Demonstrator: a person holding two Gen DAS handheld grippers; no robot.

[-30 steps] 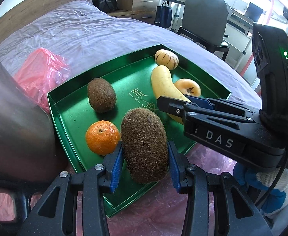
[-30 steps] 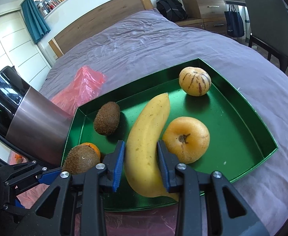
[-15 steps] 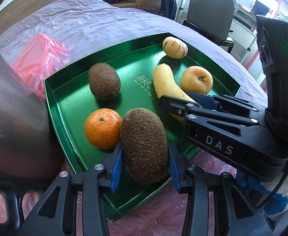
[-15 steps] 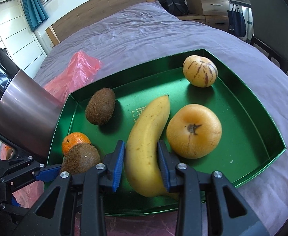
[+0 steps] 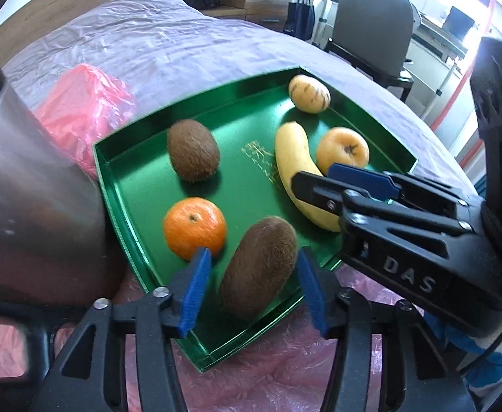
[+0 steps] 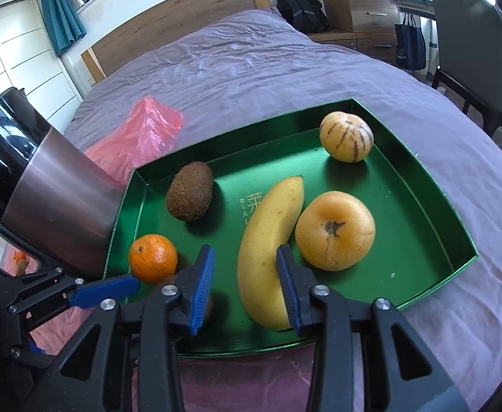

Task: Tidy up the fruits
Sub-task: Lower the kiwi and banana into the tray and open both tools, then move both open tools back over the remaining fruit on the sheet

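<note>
While both pairs of tongs have just been spreading, the biggest thing under them is the bed (image 6: 251, 68), its purple cover serving as the work surface, with pink plastic bags (image 6: 141, 134) crumpled on it. On the cover sits the green tray (image 6: 422, 240), a shallow-walled pan that keeps round fruit from rolling off the soft bedding; it is where the fruits are being gathered.

Next in size, the banana (image 6: 268, 250) lies lengthwise in the tray's middle, its near end between the pads of the right gripper (image 6: 247, 283). That gripper's jaws stand apart: the left pad is clear of the peel, while the right pad looks to be against it or nearly so, which reads as a release after setting the banana down. A yellow apple-like fruit (image 6: 335, 230) rests just beside the banana, and a striped pepino melon (image 6: 346, 136) sits in the far corner.

Closer to the left side, the near kiwi (image 5: 259, 266) lies tilted in the tray's front corner between the left gripper (image 5: 251, 286) pads, which show gaps on both sides, so it too seems just let go. A tangerine (image 5: 194, 228) sits just beside it, and a second kiwi (image 5: 192, 154) lies farther back.
</note>
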